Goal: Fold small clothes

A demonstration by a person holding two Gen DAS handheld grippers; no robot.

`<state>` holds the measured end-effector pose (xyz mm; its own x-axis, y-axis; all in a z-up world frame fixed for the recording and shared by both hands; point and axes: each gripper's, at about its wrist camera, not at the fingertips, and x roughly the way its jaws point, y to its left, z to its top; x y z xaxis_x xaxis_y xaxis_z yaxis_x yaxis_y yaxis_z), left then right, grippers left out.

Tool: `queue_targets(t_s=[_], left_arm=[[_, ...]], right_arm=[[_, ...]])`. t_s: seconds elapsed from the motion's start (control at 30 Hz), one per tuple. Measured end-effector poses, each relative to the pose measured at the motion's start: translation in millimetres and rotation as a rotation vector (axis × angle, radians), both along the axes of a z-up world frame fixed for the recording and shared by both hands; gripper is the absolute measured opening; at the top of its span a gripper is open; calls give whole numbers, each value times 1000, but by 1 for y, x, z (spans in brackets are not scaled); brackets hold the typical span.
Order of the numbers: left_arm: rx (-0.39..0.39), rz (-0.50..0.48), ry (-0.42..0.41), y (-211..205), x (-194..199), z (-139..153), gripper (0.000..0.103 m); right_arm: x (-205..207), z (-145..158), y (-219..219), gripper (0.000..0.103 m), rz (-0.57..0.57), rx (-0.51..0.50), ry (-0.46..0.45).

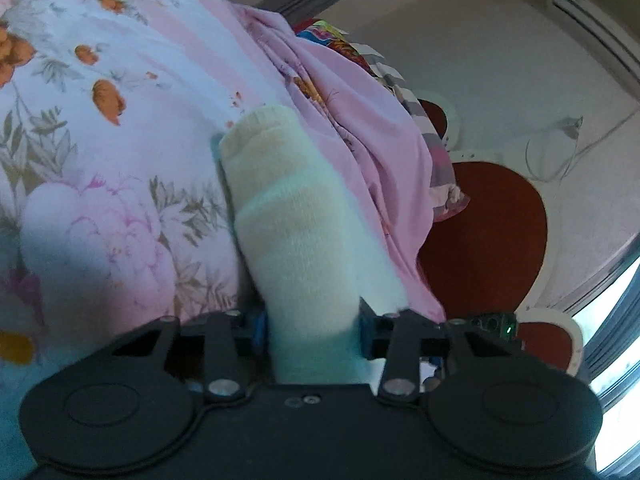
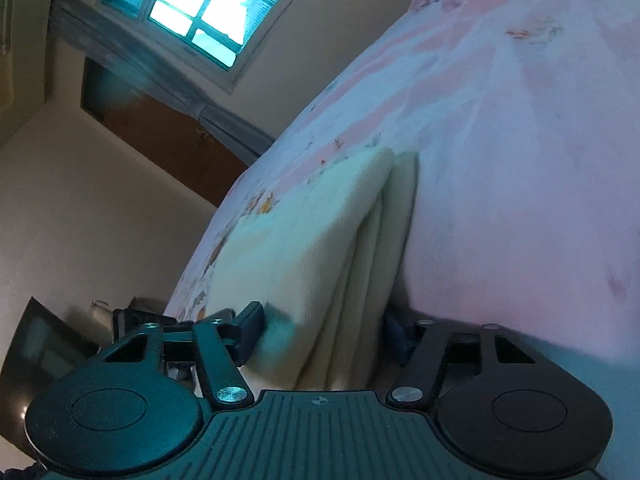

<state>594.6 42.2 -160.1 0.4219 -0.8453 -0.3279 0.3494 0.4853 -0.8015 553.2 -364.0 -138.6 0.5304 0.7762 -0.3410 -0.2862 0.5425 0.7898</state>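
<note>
Sock, one, both grippers' jaws clamping

You have a cream knitted garment doubled into thick layers; it looks like a sock, though you cannot tell for sure. It stretches away from you across the floral bedsheet. From the right wrist view its stacked folds stand on edge against the sheet.

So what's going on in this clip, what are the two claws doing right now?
A person is folding a small cream knitted garment over a floral bedsheet. The left claw is shut on one part of it, and the right claw is shut on its stacked layers. The fold is not yet laid down flat.
</note>
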Motion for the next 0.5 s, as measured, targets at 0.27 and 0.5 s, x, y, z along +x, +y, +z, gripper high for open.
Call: queue_targets(t_s=[0.27,0.5], left_arm=[[71,73,-162,-1,-44,47,30],[119,93,-491,15,-179,160,30]], right_arm=[[-48,39,22,28,-58,-103,-170],[-174,146,45,27,-39,-112,-469]])
